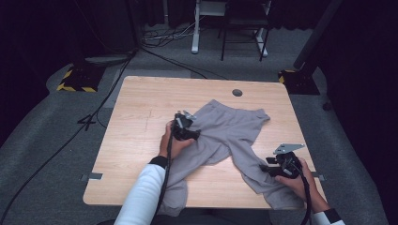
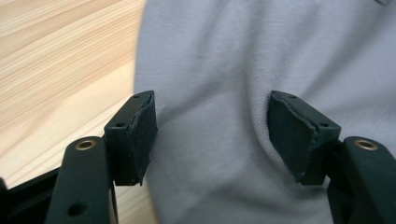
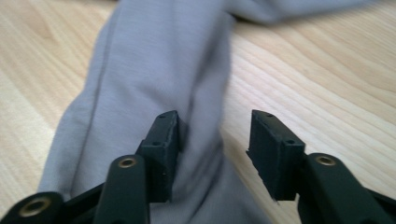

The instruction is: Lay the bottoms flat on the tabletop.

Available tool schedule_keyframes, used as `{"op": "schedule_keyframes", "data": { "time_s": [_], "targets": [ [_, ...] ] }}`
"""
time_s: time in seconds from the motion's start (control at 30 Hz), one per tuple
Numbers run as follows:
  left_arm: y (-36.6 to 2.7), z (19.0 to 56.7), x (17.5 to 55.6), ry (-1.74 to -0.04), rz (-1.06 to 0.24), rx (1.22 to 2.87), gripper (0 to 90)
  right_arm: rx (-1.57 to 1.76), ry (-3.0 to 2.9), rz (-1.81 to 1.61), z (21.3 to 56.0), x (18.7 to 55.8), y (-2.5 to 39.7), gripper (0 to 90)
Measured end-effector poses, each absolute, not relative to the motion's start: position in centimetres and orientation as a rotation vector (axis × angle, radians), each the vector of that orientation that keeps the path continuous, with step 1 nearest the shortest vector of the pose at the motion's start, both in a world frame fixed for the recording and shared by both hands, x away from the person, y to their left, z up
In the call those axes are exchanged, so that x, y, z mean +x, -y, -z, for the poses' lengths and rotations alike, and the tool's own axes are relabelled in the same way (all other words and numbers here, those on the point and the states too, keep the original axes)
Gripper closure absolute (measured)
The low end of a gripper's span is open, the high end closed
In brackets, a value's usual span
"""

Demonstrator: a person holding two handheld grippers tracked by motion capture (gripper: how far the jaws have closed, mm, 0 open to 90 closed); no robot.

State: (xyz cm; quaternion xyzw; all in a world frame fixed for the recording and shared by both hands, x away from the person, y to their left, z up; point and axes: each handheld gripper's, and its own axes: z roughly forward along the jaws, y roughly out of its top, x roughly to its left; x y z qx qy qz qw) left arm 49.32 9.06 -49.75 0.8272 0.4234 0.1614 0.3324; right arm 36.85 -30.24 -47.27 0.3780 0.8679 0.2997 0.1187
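Lying crumpled across the wooden bench [image 1: 141,108], grey trousers [image 1: 225,131] spread from centre toward the near edge. Left tool [image 2: 212,135], jaws wide, hovers over the upper fabric; right tool [image 3: 212,149], jaws wide, straddles the edge of one trouser leg.

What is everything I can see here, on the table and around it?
trousers: one pair, grey, spread across the table's middle, both legs running to the near edge
table: one, light wood, centre of the room, small round hole near its far edge
cables: several, black and white, on the grey floor beyond and left of the table
frame legs: white and black, at the back
left gripper: one, black, jaws open over the trousers
right gripper: one, black, jaws open at a trouser leg
sleeves: white
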Motion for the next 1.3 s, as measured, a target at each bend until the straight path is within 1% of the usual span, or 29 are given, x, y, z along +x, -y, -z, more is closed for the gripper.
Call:
{"op": "schedule_keyframes", "data": {
  "time_s": [0.23,0.4,0.53,0.63,0.67,0.73,0.77,0.8,0.87,0.93,1.07,1.2,1.3],
  "targets": [
    [-16.4,49.8,47.4,-1.266,-0.473,2.090,33.3,1.094,-2.461,-0.981,45.8,36.9,31.4,50.7],
    [-20.5,49.6,45.1,-1.334,-0.499,2.077,33.3,1.092,-2.511,-0.851,47.3,37.6,30.8,50.8],
    [-23.1,49.6,43.7,-1.401,-0.504,2.048,33.3,1.099,-2.547,-0.832,47.7,37.6,30.5,51.3],
    [-23.9,49.5,42.9,-1.405,-0.499,2.060,32.8,1.078,-2.572,-0.809,47.8,37.3,29.9,52.5],
    [-23.8,49.4,42.9,-1.408,-0.491,2.062,32.1,1.065,-2.577,-0.803,47.8,37.3,29.8,53.7],
    [-23.3,49.1,43.2,-1.384,-0.481,2.072,30.6,1.043,-2.593,-0.813,47.8,37.1,29.4,61.9],
    [-22.8,48.8,43.4,-1.363,-0.481,2.074,30.4,1.023,-2.606,-0.819,47.8,37.0,29.0,69.4],
    [-22.1,48.4,43.9,-1.339,-0.487,2.079,30.4,1.023,-2.606,-0.819,47.8,37.0,29.0,69.4],
    [-20.2,47.7,44.9,-1.283,-0.496,2.105,30.1,0.979,-2.636,-0.826,47.7,36.8,28.6,76.5],
    [-17.9,47.1,46.1,-1.209,-0.479,2.124,29.2,0.957,-2.648,-0.824,47.7,36.7,28.4,85.2],
    [-13.4,47.0,48.5,-1.133,-0.477,2.173,28.4,0.919,-2.644,-0.823,47.4,36.2,28.5,87.2],
    [-10.5,47.7,50.6,-1.145,-0.420,2.160,29.3,0.922,-2.574,-0.866,46.2,35.9,29.4,87.3],
    [-9.2,48.6,51.6,-1.168,-0.445,2.198,29.6,0.921,-2.498,-0.908,44.8,35.4,30.2,87.3]
  ]
}}
